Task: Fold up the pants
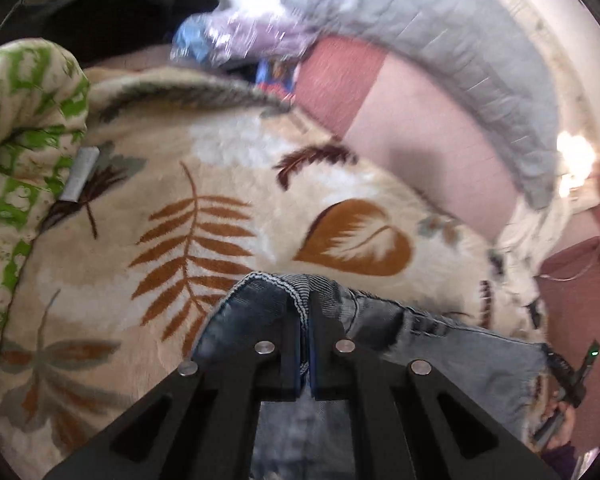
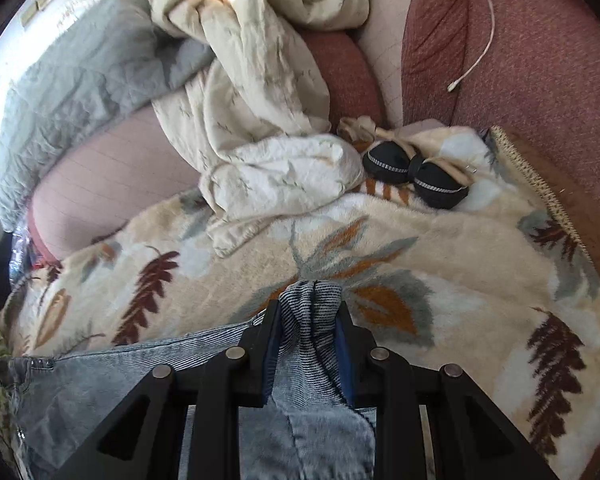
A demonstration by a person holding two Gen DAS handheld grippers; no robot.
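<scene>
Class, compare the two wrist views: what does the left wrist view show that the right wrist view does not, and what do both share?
Only the left wrist view: a green-and-cream patterned cloth at the left edge, a grey strip lying on the blanket, and a dark heap at the top.

Only the right wrist view: a crumpled cream sheet, a black padded item and a white cable.

Both: the leaf-print blanket, the grey quilt, and tongs, left and right, each shut on the jeans.

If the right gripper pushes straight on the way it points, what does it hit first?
Probably the leaf-print blanket, just past the jeans pinched in the right gripper. The black slippers lie farther up and to the right, seemingly off that line; depth is uncertain.
</scene>
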